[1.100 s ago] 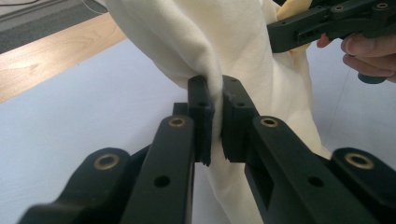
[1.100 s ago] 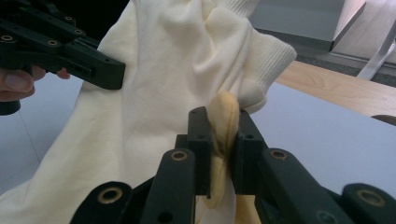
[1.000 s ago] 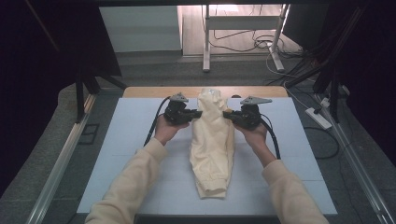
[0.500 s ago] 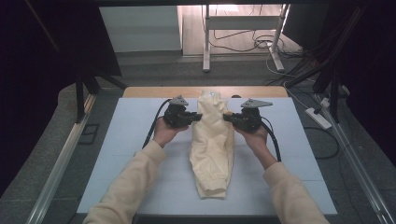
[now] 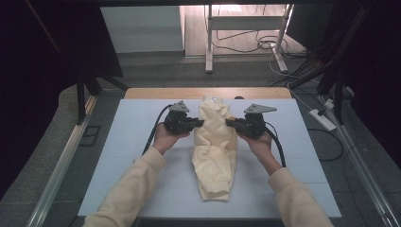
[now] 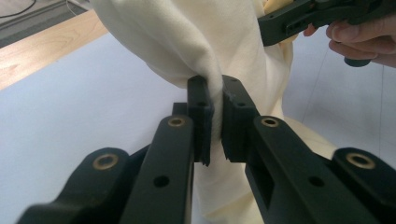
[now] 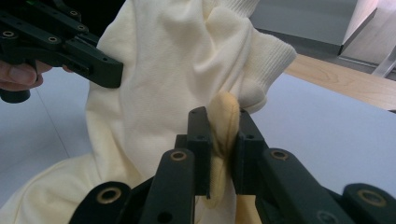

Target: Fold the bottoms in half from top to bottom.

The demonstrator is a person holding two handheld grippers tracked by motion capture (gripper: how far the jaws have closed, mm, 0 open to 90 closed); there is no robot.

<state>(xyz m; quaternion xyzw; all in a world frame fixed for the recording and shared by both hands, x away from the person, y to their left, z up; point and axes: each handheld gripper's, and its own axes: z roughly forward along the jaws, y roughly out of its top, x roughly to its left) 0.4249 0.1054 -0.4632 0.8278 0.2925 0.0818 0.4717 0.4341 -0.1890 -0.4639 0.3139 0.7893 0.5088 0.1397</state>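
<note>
High view: a cream garment (image 5: 215,151) lies lengthwise down the middle of my pale blue worktop (image 5: 118,142), its bottom end at six o'clock near my edge and its top end lifted at twelve o'clock, toward the bare wooden strip (image 5: 156,92) at the far side. My left gripper (image 5: 200,123) bites the cloth from nine o'clock and my right gripper (image 5: 229,122) from three o'clock, so the raised top hangs between them. My left hand (image 5: 163,137) and right hand (image 5: 257,142) hold the grippers from beneath, cables trailing back toward my sleeves.

Left gripper view: my fingers (image 6: 201,112) are clamped on a thin fold of the cream fabric, with only the cloth between the pads. At one o'clock the other gripper comes in against the same garment.

Right gripper view: my fingers (image 7: 200,135) are clamped on a thicker, rolled edge of the cloth, a darker yellow where it bunches between the pads. A ribbed cuff (image 7: 271,60) stands just above at one o'clock, and the left gripper shows at ten o'clock, pressed into the fabric.
</note>
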